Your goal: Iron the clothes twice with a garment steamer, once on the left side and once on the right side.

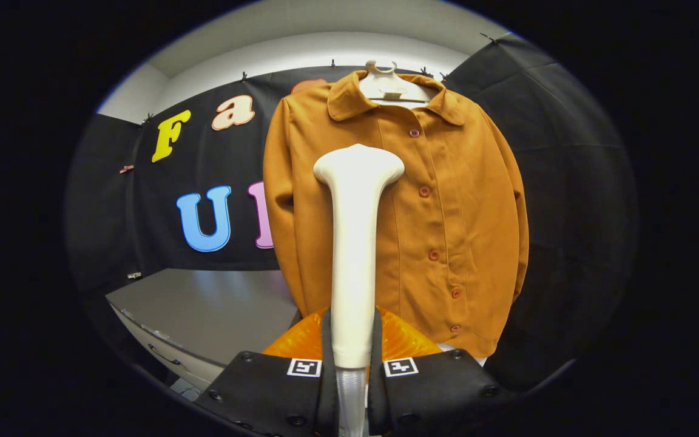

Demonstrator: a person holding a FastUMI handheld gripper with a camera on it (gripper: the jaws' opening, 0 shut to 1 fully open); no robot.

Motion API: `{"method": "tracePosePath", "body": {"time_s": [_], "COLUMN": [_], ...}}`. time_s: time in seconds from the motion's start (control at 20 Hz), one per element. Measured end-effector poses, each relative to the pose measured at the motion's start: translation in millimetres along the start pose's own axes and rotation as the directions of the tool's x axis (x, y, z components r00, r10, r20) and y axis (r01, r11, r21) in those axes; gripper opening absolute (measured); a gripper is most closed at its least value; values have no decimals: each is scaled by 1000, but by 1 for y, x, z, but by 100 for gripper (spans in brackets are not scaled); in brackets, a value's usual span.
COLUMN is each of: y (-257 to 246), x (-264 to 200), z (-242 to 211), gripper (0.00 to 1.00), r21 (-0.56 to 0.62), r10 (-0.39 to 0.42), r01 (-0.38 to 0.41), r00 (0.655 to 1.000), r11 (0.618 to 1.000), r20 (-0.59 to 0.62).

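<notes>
Between the two fingers of the claw point(352, 358) stands the garment steamer point(355, 243), a pale, smooth handle that rises straight ahead from the fingers and widens at its far end into a rounded head. Both fingers press on the lower part of this handle, one on each side, so the claw is closed around it and holds it upright. Below the fingers a clear ribbed hose point(350, 394) comes out of the bottom of the handle. Just beyond the head of the steamer hangs the shirt point(446, 212), a brown-orange one with a collar, long sleeves and a row of round buttons down the front; it is buttoned closed and hangs flat on a white hanger point(389, 85) against the black cloth wall point(568, 152). The head of the steamer lies in front of the shirt's upper part, a little to the side of the button row, but I cannot tell if it touches the fabric. Near the fingers, behind the handle, sits something orange and translucent point(404, 340), perhaps a part of the steamer's base. To the side, under the hem of the shirt, a grey tabletop point(204, 309) reaches toward the wall.
</notes>
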State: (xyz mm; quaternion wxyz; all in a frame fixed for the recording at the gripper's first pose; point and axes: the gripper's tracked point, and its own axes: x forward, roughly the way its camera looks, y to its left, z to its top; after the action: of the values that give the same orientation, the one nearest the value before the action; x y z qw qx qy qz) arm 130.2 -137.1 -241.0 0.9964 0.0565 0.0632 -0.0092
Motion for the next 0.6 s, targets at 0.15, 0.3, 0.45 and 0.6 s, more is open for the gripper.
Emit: {"method": "tracePosePath", "body": {"time_s": [0.15, 0.3, 0.45, 0.6], "y": [-10, -18, -23, -31], "x": [1, -2, -5, -9], "z": [-37, -69, -98, -123], "gripper": [23, 23, 23, 23], "r21": [-3, 2, 2, 4], "r10": [-11, -24, -33, -38], "r01": [11, 25, 33, 40], "r00": [998, 993, 985, 976], "r11": [1000, 1000, 999, 999], "r20": [-62, -115, -168, -215]}}
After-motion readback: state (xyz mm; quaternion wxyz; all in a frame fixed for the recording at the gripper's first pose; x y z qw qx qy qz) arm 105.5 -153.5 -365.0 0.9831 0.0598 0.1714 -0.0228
